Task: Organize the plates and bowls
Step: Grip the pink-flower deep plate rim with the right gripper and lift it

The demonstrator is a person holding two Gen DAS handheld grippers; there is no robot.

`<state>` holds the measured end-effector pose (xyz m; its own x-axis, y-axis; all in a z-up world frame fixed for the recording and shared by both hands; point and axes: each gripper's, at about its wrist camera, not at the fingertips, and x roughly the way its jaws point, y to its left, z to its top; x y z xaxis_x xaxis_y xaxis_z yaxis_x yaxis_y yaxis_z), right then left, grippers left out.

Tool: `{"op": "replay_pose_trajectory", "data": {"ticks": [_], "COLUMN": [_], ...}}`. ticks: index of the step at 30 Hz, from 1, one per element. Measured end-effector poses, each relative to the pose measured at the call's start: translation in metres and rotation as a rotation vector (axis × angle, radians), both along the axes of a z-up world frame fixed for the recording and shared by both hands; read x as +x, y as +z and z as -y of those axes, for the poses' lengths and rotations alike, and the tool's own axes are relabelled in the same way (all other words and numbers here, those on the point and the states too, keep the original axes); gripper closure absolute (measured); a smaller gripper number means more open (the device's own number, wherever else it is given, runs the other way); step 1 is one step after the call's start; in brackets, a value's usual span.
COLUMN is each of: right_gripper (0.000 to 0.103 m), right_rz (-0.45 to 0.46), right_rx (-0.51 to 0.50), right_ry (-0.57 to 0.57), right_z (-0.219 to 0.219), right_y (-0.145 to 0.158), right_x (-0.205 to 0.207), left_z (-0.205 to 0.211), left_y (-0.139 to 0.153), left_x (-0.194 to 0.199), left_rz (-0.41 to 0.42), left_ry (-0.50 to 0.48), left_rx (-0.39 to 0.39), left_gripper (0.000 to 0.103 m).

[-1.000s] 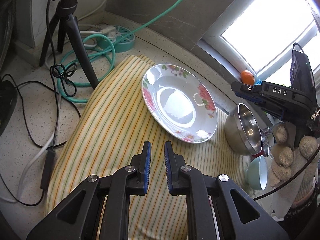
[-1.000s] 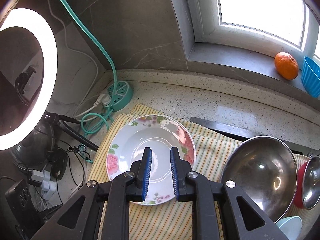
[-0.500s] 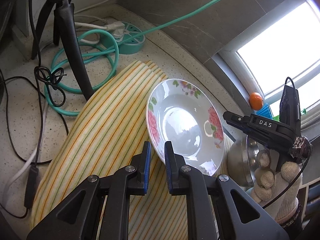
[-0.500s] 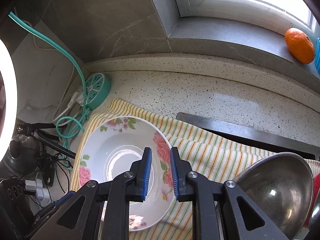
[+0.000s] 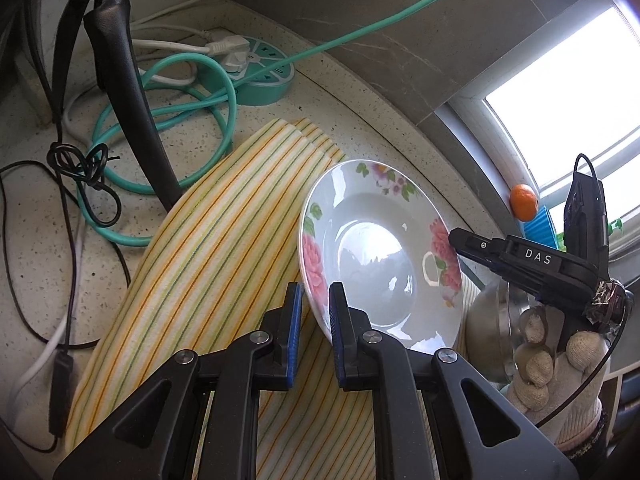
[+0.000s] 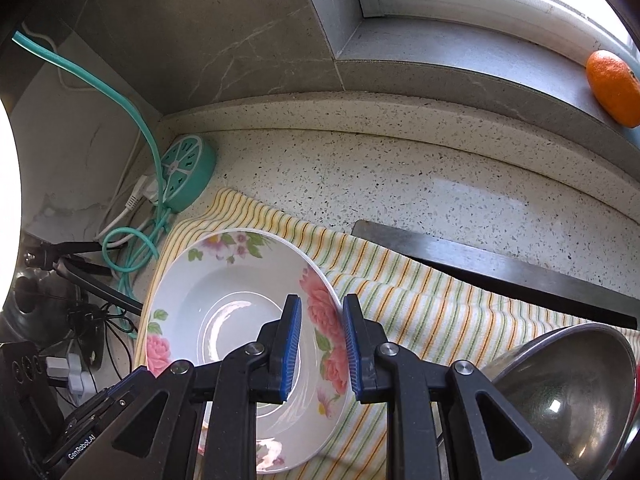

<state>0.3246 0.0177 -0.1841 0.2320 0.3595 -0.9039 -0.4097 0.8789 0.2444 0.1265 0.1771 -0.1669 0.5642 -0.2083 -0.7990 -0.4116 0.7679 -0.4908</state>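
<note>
Speckled counter, striped cloth [image 5: 224, 240]: your left gripper [image 5: 314, 336] and right gripper [image 6: 320, 344] both straddle the plate [image 5: 376, 256] rim, jaws apart, not visibly clamped. It's glazed, slippery, breakable; bite squarely on opposite rims.

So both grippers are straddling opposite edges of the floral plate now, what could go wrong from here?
1. The left gripper and right gripper only straddle the floral plate at its thin rim, with gaps showing; uneven closing could let the glossy plate slip or twist.
2. The steel bowl sits close beside it, so a swing could knock it.
3. The striped cloth may drag along.
</note>
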Motion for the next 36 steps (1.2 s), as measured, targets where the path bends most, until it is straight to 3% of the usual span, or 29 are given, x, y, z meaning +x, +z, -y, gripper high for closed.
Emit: {"op": "replay_pose_trajectory", "data": {"ticks": [15, 16, 18, 19, 21, 24, 32, 36], "right_gripper": [0.084, 0.085, 0.097, 0.098, 0.098, 0.098, 0.097, 0.090], "right_rz": [0.012, 0.002, -0.108, -0.080, 0.062, 0.052, 0.086, 0.023], "right_rx": [-0.031, -0.002, 0.100, 0.053, -0.077, -0.028, -0.054, -0.027], "right_ry": [0.020, 0.035, 0.093, 0.102, 0.116, 0.137, 0.088, 0.072], "right_z": [-0.003, -0.004, -0.011, -0.019, -0.032, -0.030, -0.011, -0.003], "right_y": [-0.003, -0.002, -0.005, -0.004, 0.002, 0.006, 0.019, 0.014], "right_x": [-0.002, -0.003, -0.007, -0.014, -0.025, -0.025, -0.003, 0.012], "left_z": [0.007, 0.006, 0.005, 0.007, 0.007, 0.001, 0.001, 0.003], "left_y": [-0.003, -0.002, 0.001, 0.002, 0.002, 0.000, 0.001, 0.000], "left_x": [0.006, 0.005, 0.004, 0.005, 0.005, 0.000, 0.000, 0.000], "left_rz": [-0.004, 0.003, 0.008, 0.001, -0.010, -0.007, -0.003, -0.005], "left_ry": [-0.020, -0.021, -0.027, -0.034, -0.034, -0.029, -0.038, -0.041], "left_rx": [0.003, -0.006, -0.005, 0.026, 0.056, 0.030, 0.019, 0.015], "left_gripper": [0.091, 0.092, 0.092, 0.092, 0.092, 0.091, 0.091, 0.091]}}
